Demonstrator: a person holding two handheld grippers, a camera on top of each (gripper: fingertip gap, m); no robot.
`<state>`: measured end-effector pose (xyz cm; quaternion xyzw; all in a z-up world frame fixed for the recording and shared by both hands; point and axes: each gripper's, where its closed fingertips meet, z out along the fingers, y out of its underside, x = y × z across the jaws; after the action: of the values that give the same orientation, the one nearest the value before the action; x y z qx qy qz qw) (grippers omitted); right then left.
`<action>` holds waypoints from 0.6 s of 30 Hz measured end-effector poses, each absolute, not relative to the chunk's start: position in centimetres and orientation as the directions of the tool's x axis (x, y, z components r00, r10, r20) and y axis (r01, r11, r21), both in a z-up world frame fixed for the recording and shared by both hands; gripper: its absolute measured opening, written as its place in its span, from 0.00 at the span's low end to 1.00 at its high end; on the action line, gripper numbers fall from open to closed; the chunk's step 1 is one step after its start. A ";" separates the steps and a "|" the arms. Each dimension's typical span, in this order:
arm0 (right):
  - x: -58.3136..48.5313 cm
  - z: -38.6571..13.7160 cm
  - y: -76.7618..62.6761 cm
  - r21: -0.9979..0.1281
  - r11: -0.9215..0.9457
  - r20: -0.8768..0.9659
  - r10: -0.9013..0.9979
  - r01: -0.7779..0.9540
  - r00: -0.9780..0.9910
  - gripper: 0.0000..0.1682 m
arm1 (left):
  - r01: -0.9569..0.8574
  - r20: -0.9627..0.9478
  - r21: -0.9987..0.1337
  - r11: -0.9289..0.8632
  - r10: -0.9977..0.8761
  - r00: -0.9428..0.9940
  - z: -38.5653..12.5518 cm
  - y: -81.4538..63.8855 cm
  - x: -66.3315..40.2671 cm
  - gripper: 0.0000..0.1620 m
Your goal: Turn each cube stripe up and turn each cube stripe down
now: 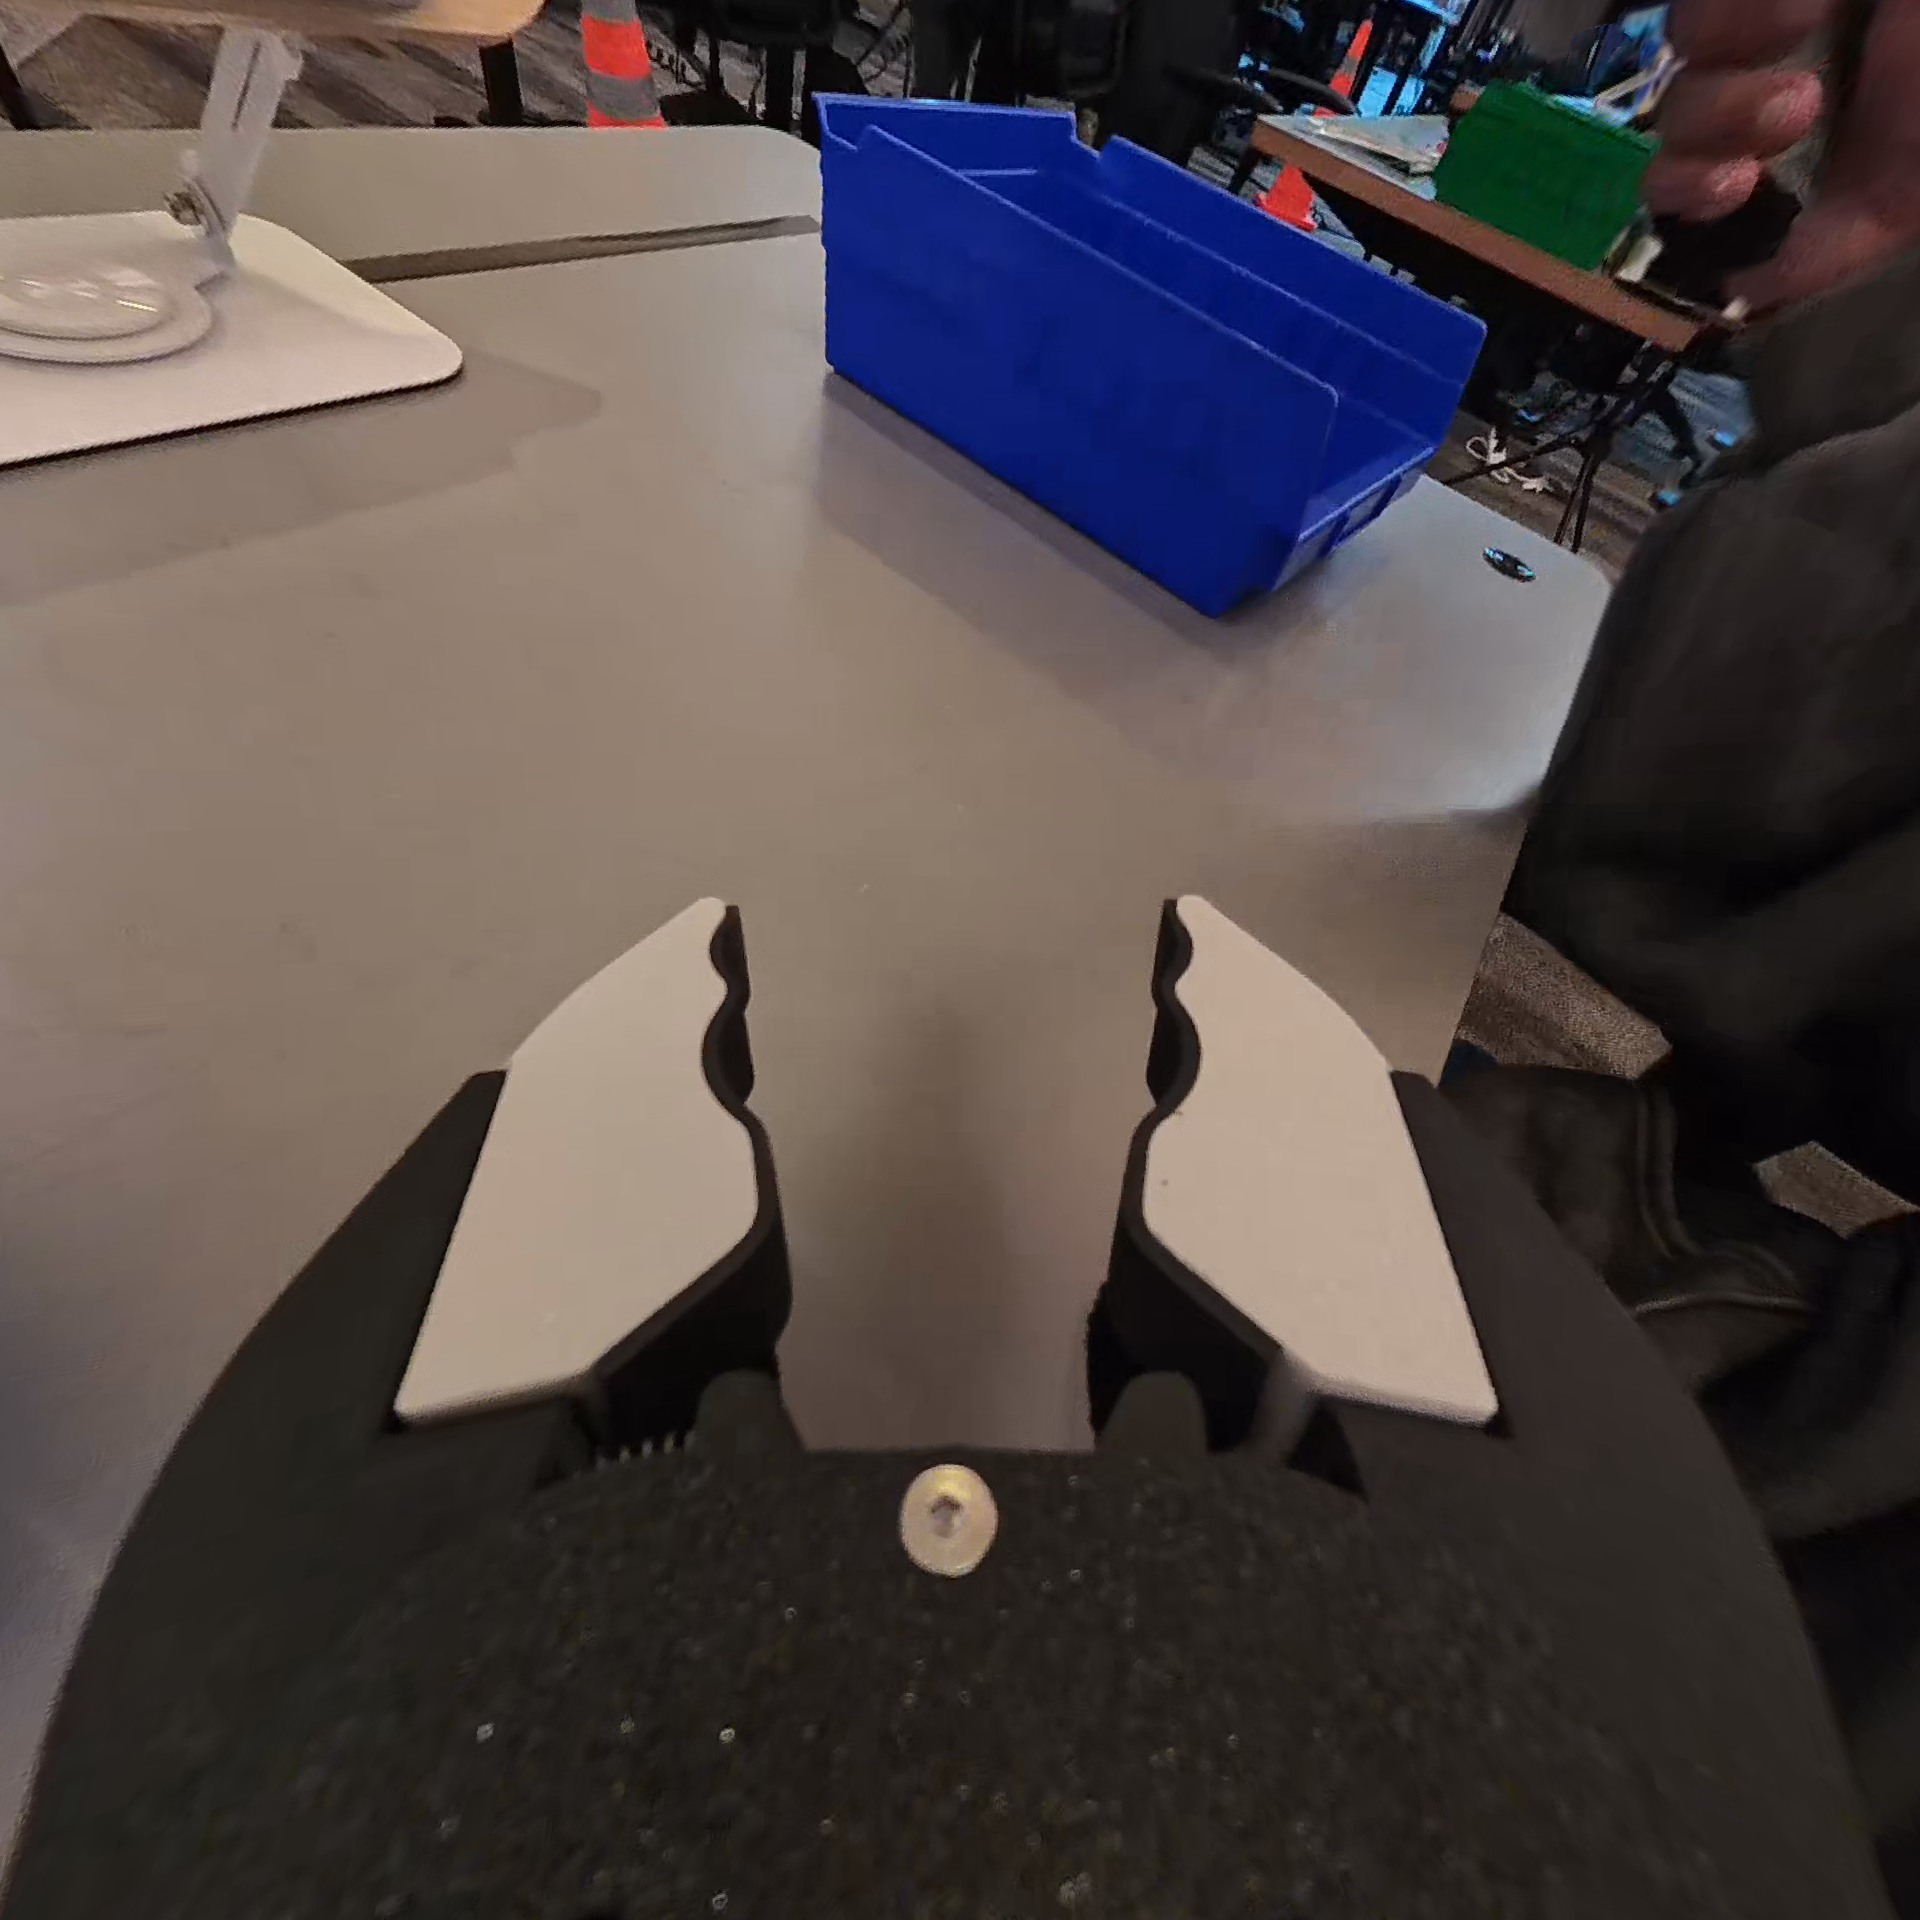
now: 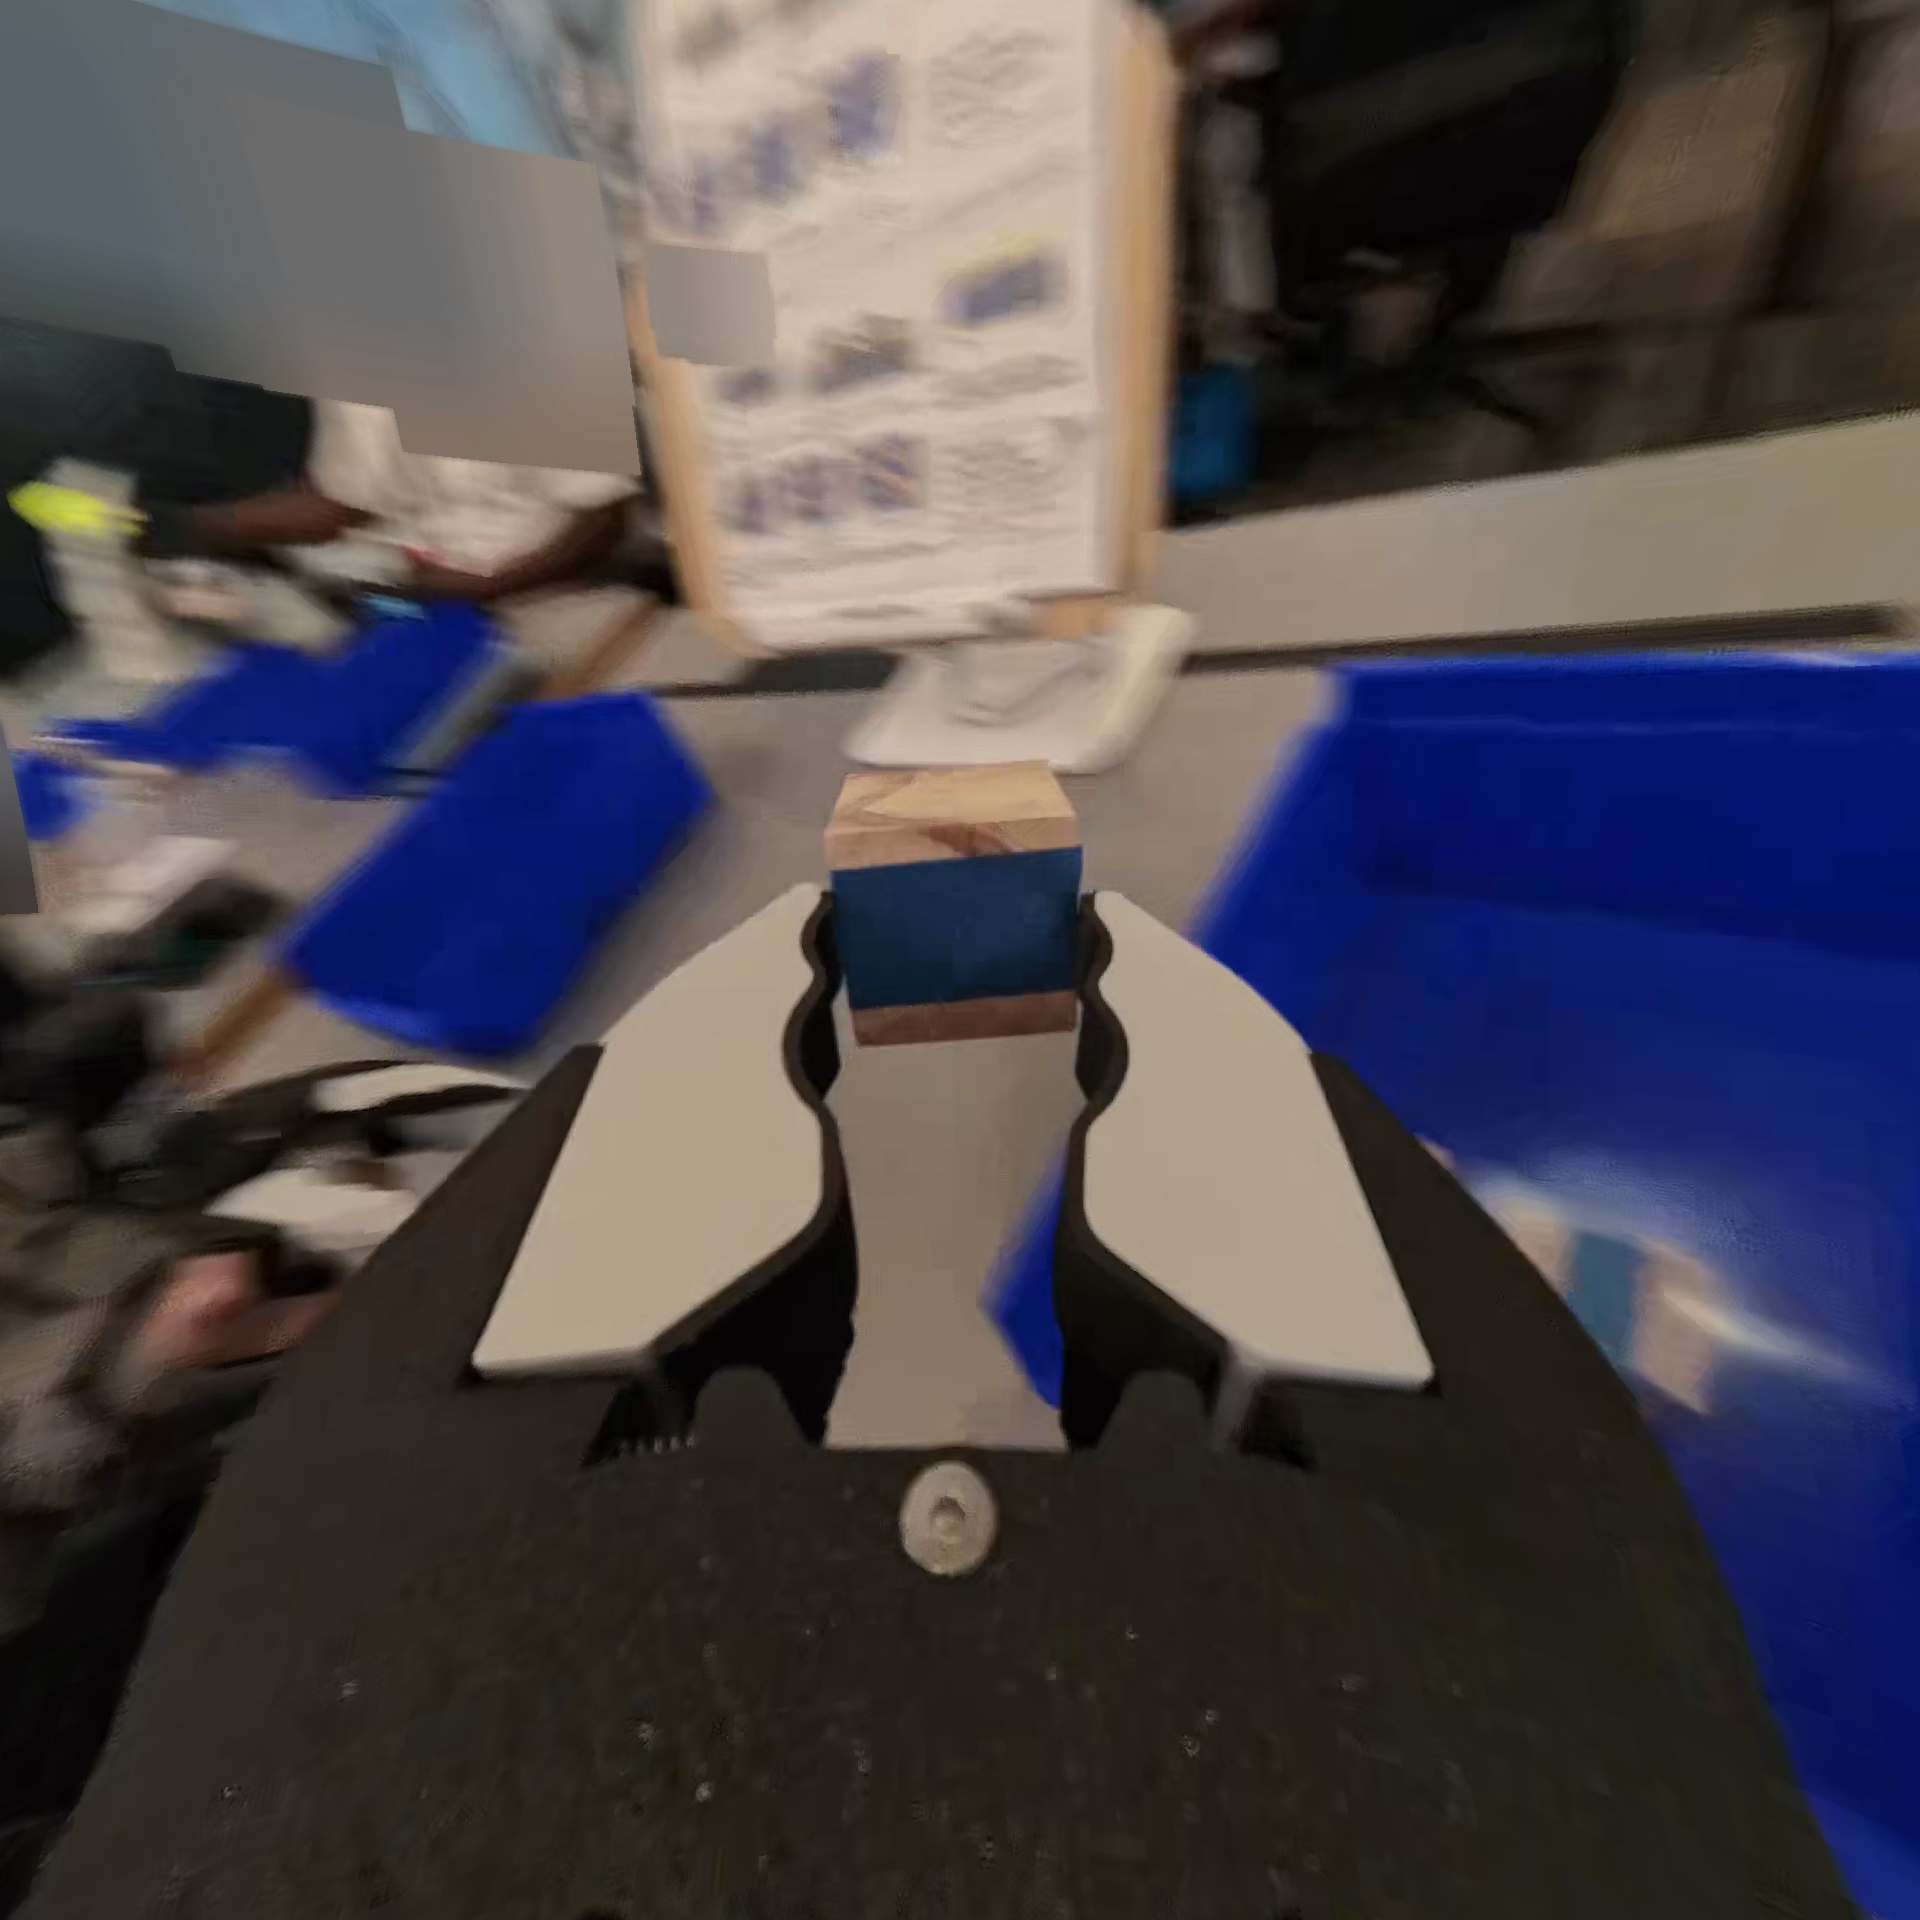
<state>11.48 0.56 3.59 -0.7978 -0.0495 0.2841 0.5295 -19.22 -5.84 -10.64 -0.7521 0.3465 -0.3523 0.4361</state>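
The right gripper (image 2: 956,935) is pinching a small wooden cube with a broad blue stripe (image 2: 954,914) between its fingertips, the pads pressing on the cube's left and right sides. The cube is being held in the air above the grey tabletop (image 2: 935,1195), with the blue band facing the camera and bare wood showing on top and along the bottom edge. The picture is smeared, so the gripper is probably swinging just now.

To do this step well, I judge that the wrist should be rolling until the blue face is pointing squarely up or down as wanted, then lowering the cube flat onto the table before letting go. The hold is only at the fingertips, so steady pressure is needed; a loose pinch could let the cube pivot or slip.

The left gripper (image 1: 951,914) is hovering low over the grey table (image 1: 520,727) with its fingers spread and nothing between them.

A blue plastic bin with a divider (image 1: 1091,374) is standing on the far right of that table; no contents are showing from this angle. In the right wrist view a large blue bin (image 2: 1610,935) is sitting near on the right, with blurred pale and blue shapes low inside it, perhaps more cubes, though I cannot tell. Another blue bin (image 2: 488,883) is lying to the left, its contents hidden.
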 end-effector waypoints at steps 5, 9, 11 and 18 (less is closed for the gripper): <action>22.3 -3.6 -1.4 -0.698 -0.699 -0.174 -0.044 -0.155 0.984 0.26 | -0.211 0.279 -0.884 -0.417 -0.834 0.477 -10.9 -6.3 -18.6 0.46; 24.7 -9.7 -2.4 -0.479 -0.864 -0.049 -0.150 -0.155 0.988 0.26 | -0.236 0.290 -0.871 -0.431 -0.839 0.460 -11.5 -6.6 -18.1 0.46; 24.8 -11.4 -2.5 -0.410 -0.902 0.000 -0.150 -0.137 0.989 0.26 | -0.246 0.286 -0.869 -0.429 -0.842 0.456 -11.6 -6.8 -18.0 0.46; 25.0 -15.6 -2.8 -0.243 -0.960 0.083 -0.163 -0.139 0.983 0.26 | -0.265 0.273 -0.868 -0.421 -0.848 0.454 -11.8 -7.0 -18.1 0.46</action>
<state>24.96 -2.83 -15.61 -0.9887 0.0763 -0.0510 0.1187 -18.09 -6.97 -11.79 -0.7566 0.3679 -0.3712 0.3929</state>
